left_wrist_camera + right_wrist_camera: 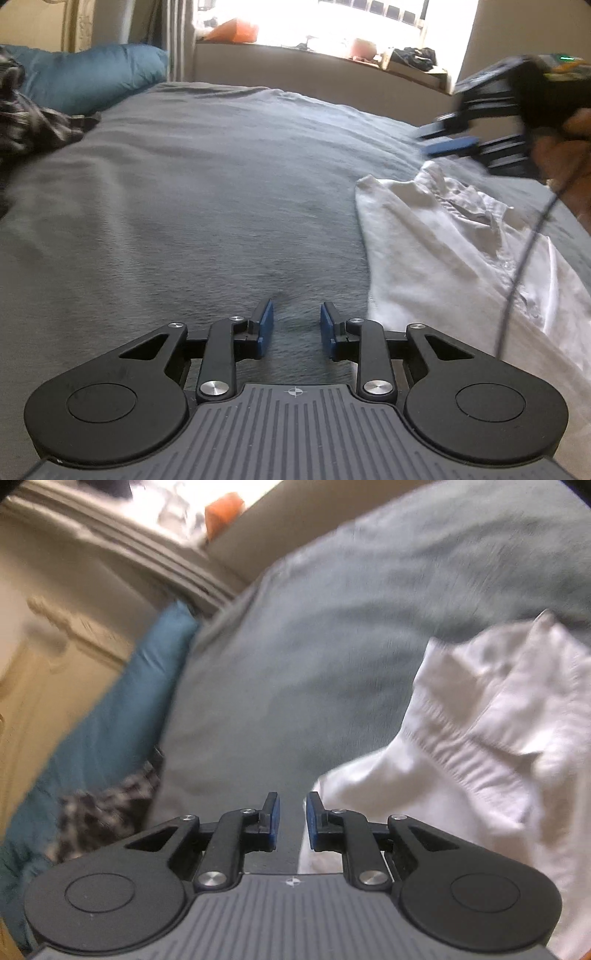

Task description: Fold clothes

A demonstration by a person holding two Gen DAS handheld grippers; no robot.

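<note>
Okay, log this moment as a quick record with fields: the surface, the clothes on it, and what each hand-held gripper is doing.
surface: bed with grey blanket
garment to fold: white shirt, crumpled, on the blanket's right side
other garment: checked cloth, far left by blue pillow
left hand-held gripper: open, empty, over bare blanket
right hand-held gripper: slightly open, empty, at the shirt's edge
</note>
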